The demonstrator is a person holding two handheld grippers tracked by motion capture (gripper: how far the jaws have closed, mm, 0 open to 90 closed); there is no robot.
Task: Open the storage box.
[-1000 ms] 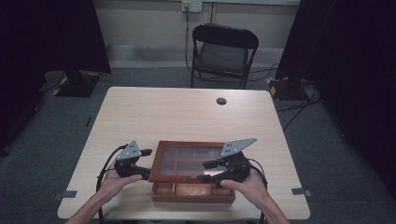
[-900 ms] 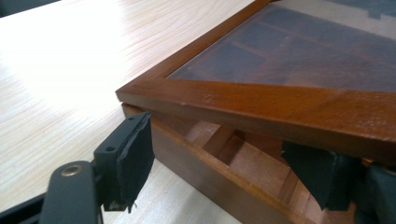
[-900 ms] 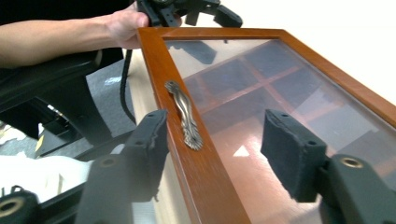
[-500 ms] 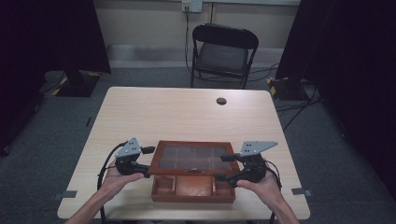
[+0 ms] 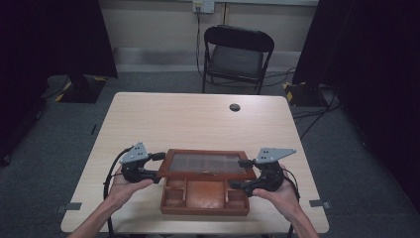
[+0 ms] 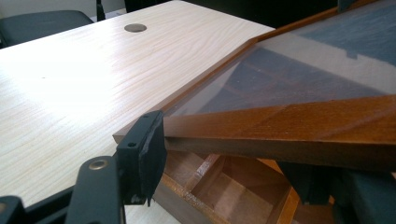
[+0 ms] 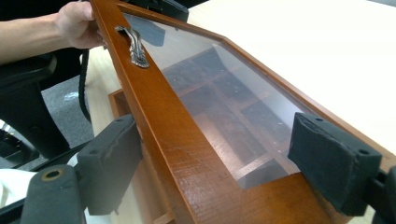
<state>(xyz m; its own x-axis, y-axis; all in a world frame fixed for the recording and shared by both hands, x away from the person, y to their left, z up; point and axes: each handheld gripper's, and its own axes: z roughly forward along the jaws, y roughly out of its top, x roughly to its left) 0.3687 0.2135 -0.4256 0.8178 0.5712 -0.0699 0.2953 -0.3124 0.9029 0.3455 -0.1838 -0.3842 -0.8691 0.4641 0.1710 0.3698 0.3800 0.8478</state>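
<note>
- Left gripper (image 5: 154,165) straddles the left front corner of the glass lid (image 5: 210,163); its jaws have just been closing, one pad against the frame edge, whether the frame is clamped cannot be told.
- Wooden box (image 5: 204,199) sits near the table's (image 5: 198,116) front edge, lid raised; bare tabletop beyond.
- Right gripper (image 5: 241,173) brackets the lid's right corner, jaws just opening, pads apart from the wood.
</note>
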